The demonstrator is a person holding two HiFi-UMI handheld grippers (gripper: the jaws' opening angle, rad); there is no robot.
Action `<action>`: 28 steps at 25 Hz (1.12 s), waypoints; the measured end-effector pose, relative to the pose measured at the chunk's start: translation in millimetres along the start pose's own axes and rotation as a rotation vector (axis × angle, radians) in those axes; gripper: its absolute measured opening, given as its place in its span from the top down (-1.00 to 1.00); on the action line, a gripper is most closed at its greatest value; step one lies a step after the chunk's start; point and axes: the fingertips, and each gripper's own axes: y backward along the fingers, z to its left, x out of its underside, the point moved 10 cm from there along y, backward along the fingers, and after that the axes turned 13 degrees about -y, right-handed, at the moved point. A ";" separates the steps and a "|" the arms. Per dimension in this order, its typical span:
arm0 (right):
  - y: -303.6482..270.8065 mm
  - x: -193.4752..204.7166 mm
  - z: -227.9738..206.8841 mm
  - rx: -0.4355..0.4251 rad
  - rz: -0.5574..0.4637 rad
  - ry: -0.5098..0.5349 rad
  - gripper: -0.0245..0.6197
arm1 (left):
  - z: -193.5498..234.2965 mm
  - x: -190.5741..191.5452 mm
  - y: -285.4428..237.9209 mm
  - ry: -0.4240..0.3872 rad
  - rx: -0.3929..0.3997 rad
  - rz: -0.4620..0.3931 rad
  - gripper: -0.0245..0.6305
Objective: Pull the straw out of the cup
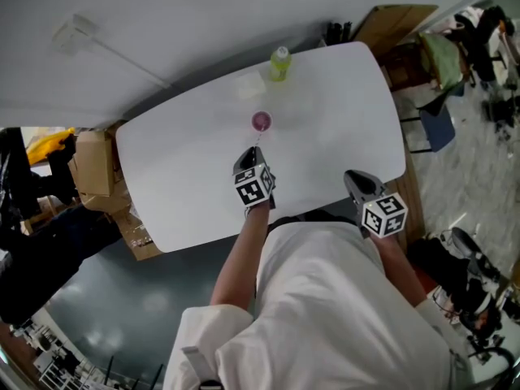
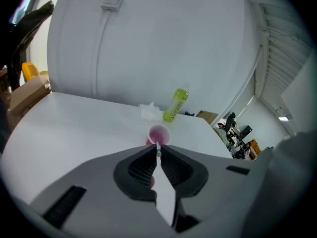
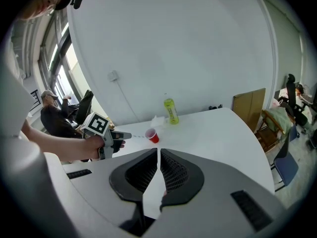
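Your left gripper [image 2: 158, 148] pinches the thin white plastic straw [image 2: 158, 152] leaning from the small red plastic cup [image 2: 159, 134]; your right gripper [image 3: 158, 153] is closed on nothing

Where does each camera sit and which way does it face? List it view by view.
Head view: on the person's head, looking steeply down at the white table; torso, both arms, left gripper and right gripper show.
Left gripper view: on the left gripper, along its jaws, closed on the straw, toward the cup; no body shows.
Right gripper view: on the right gripper, facing across the table; the left hand shows.
Shared: all see the cup and green bottle.
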 end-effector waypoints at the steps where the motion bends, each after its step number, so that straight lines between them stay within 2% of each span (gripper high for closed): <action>1: -0.3 0.5 0.7 0.000 0.000 0.001 0.79 | 1.2 -0.8 1.1 0.002 -0.005 -0.003 0.84; 10: -7.1 2.3 12.9 -0.008 -0.004 0.002 0.79 | 13.3 -7.6 10.0 0.003 -0.018 -0.018 0.85; 28: -3.7 18.0 33.9 0.012 -0.053 -0.003 0.79 | 21.5 -20.8 39.6 -0.014 0.043 -0.092 0.85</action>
